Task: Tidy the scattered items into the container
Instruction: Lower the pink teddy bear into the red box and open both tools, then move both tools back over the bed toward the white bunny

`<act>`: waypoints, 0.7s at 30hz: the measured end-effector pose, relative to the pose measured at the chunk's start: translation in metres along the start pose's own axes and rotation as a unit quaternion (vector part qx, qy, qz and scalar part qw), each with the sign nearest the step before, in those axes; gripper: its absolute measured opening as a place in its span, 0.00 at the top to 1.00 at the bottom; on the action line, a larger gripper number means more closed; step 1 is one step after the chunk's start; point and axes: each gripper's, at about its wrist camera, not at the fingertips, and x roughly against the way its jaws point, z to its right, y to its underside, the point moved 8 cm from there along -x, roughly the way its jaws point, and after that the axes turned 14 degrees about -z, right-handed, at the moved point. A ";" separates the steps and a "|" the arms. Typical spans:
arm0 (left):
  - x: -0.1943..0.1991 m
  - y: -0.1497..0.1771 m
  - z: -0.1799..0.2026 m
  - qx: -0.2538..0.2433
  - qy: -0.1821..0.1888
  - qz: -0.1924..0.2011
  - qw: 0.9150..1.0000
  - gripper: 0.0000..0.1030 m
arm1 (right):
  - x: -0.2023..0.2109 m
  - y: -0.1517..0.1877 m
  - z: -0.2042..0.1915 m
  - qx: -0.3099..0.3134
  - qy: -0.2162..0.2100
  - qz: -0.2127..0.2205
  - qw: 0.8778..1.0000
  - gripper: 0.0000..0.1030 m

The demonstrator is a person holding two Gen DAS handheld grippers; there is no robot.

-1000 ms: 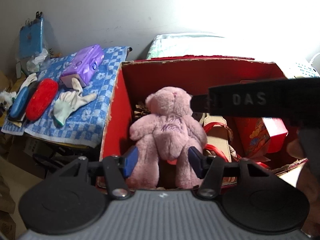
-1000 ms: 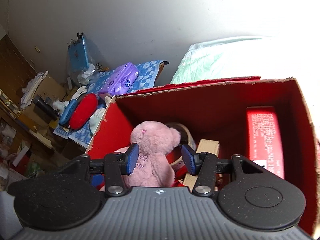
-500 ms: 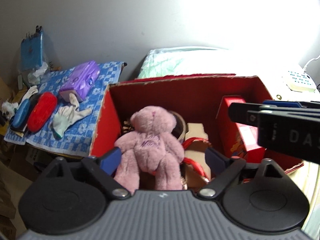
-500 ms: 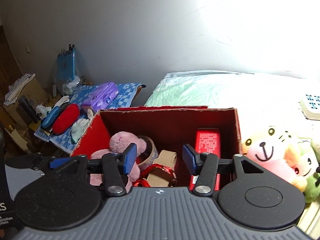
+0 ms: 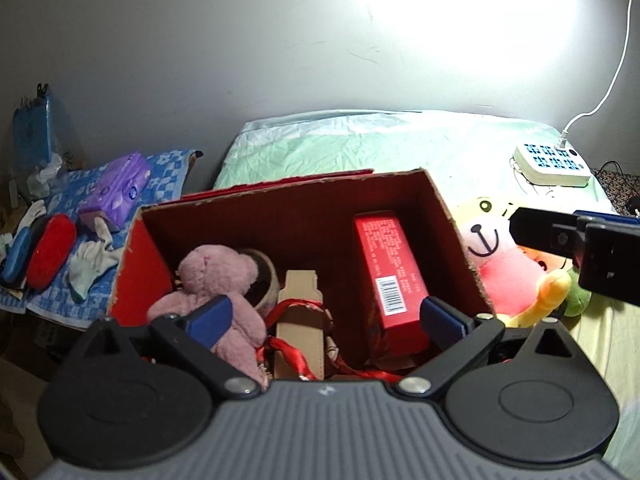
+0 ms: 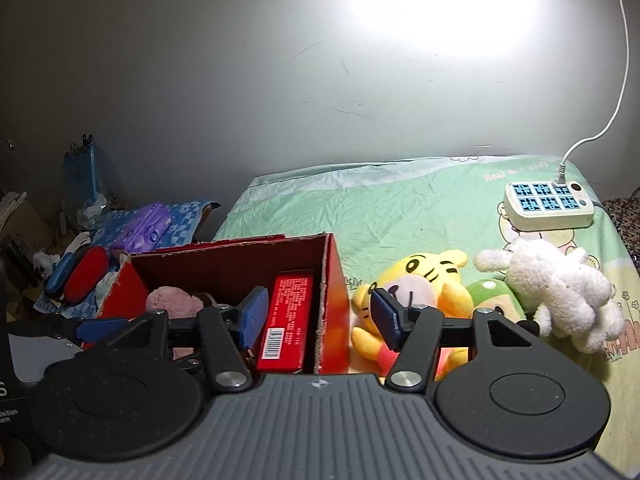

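Note:
A red cardboard box (image 5: 460, 236) (image 6: 332, 280) sits on the bed. Inside lie a pink teddy bear (image 5: 212, 280) (image 6: 168, 300), a red carton (image 5: 384, 272) (image 6: 288, 312), a tan cardboard piece (image 5: 300, 320) with red ribbon, and a brown roll (image 5: 264, 276). My left gripper (image 5: 326, 318) hangs open above the box, holding nothing. My right gripper (image 6: 320, 316) is open over the box's right wall. Right of the box lie a yellow tiger plush (image 6: 424, 280) (image 5: 492, 248), a green plush (image 6: 492, 296) and a white plush (image 6: 556, 284).
A white power strip (image 6: 548, 204) (image 5: 552, 164) with its cable rests at the bed's far right. Left of the bed, a blue checked cloth (image 5: 160, 184) carries a purple tissue pack (image 5: 120, 188), a red case (image 5: 50, 248), a blue case (image 5: 16, 260) and white gloves (image 5: 92, 260).
Both grippers have pulled back and up from the box. The left one let go of the pink teddy and opened wide; the right one swung right, bringing the plush toys into view.

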 end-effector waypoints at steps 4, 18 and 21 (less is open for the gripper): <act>0.002 -0.002 0.019 -0.004 0.000 0.000 1.000 0.03 | 0.004 0.003 0.016 -0.001 0.001 -0.005 1.000 0.41; 0.005 0.004 0.013 0.030 -0.032 0.001 0.999 0.03 | 0.005 0.000 0.004 0.034 -0.062 -0.008 0.997 0.43; 0.005 0.008 0.012 0.033 -0.021 0.004 0.999 0.04 | 0.002 0.003 0.005 0.042 -0.069 -0.014 0.997 0.43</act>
